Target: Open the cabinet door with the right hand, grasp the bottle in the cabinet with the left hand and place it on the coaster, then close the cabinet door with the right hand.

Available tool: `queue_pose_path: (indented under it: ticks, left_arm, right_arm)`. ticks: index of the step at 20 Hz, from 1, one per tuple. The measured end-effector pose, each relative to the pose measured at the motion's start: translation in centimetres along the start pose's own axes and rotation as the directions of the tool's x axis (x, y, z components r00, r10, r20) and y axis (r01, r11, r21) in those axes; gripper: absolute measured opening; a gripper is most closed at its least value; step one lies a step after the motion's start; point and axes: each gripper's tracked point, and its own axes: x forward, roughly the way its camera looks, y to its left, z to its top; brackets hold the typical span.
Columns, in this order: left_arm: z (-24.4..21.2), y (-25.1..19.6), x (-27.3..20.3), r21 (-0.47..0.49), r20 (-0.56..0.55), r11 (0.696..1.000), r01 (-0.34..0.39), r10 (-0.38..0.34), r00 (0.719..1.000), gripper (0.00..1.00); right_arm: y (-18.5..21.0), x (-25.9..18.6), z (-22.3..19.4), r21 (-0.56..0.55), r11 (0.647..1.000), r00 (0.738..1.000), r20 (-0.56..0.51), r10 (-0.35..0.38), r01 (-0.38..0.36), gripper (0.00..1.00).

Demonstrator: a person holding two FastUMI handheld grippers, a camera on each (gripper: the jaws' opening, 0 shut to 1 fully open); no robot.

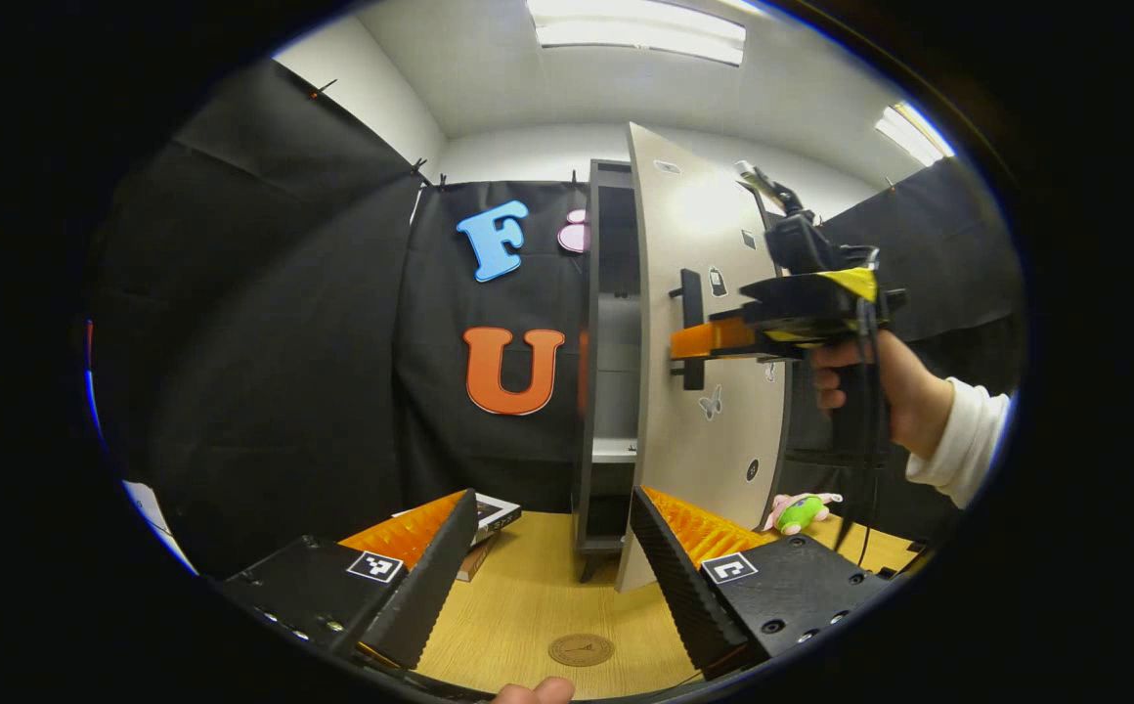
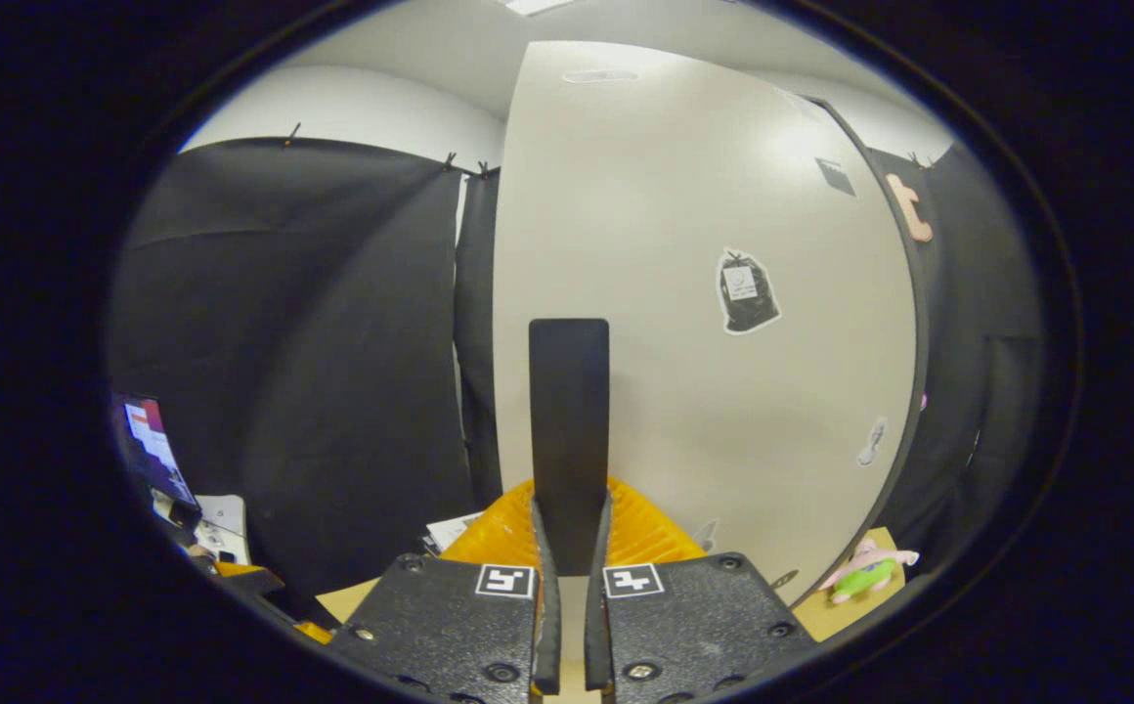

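The tall grey cabinet (image 1: 611, 362) stands at the back of the wooden table, its pale door (image 1: 714, 391) swung partly open. A hand holds my right gripper (image 1: 692, 344), shut on the door's black vertical handle (image 1: 691, 293). In the right gripper view the handle (image 2: 569, 420) is clamped between both fingers of my right gripper (image 2: 569, 533), with the door (image 2: 704, 323) just behind. My left gripper (image 1: 547, 572) hangs open above the table with nothing between its fingers. The round brown coaster (image 1: 581, 649) lies just below it. Through the narrow opening I see a pale shelf (image 1: 614, 450); the rest inside is hidden.
A green and pink plush toy (image 1: 800, 511) lies on the table right of the door, and it appears in the right gripper view (image 2: 860, 577) too. A flat box (image 1: 491, 516) sits left of the cabinet. A monitor (image 2: 152, 445) glows far left. A fingertip (image 1: 540, 692) shows at the table's near edge.
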Motion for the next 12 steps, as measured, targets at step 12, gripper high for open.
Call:
queue_pose_path:
  ticks: [12]
  left_arm:
    - [-0.1,-5.3,0.0,-0.009,0.001,0.997,0.070,-0.070,0.998,0.95]
  right_arm:
    - [-6.5,-12.2,-0.5,0.017,0.997,0.997,0.006,-0.071,0.071,0.12]
